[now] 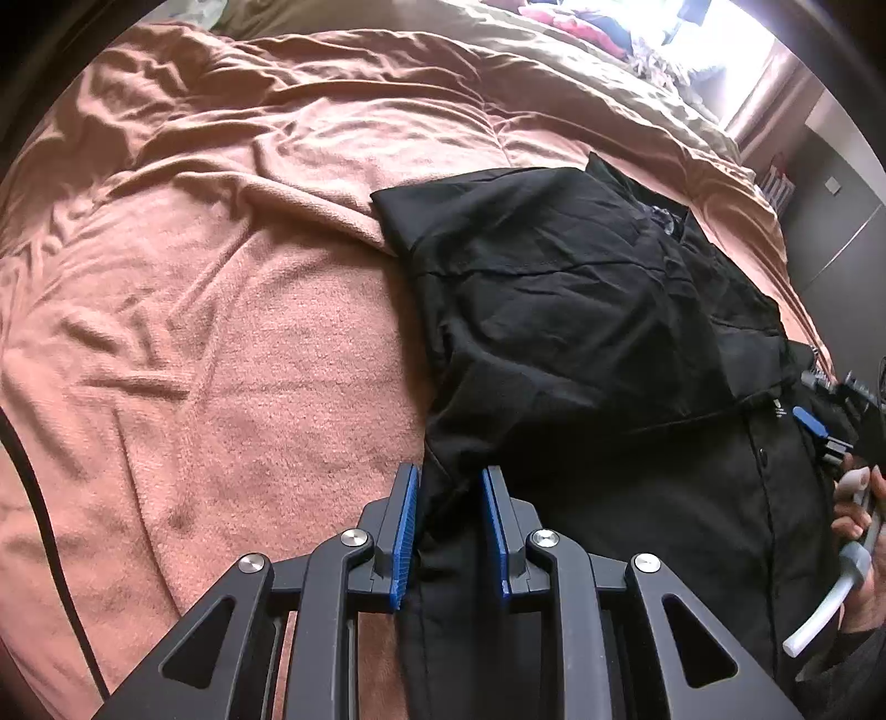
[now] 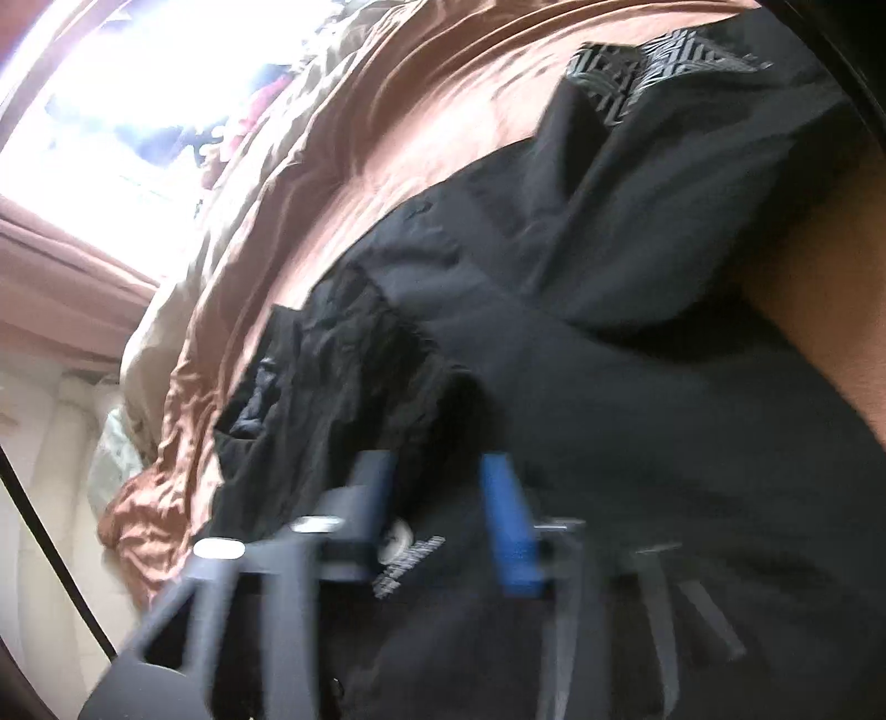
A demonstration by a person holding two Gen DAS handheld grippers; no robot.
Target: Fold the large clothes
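Note:
A large black garment (image 1: 581, 332) lies partly folded on the pink bed cover (image 1: 221, 332), a sleeve laid across its body. My left gripper (image 1: 451, 487) is open, its blue pads on either side of the garment's left edge near the front. My right gripper (image 1: 819, 432) shows at the right edge of the left wrist view, over the garment's right side. In the blurred right wrist view the right gripper (image 2: 437, 482) is open just above the black garment (image 2: 609, 332), with a small white logo (image 2: 404, 548) between its fingers.
The bed cover (image 2: 332, 166) is wrinkled and spreads wide to the left of the garment. An olive blanket (image 1: 498, 66) lies at the far side. A bright window (image 1: 692, 44) and dark furniture (image 1: 830, 221) stand beyond the bed.

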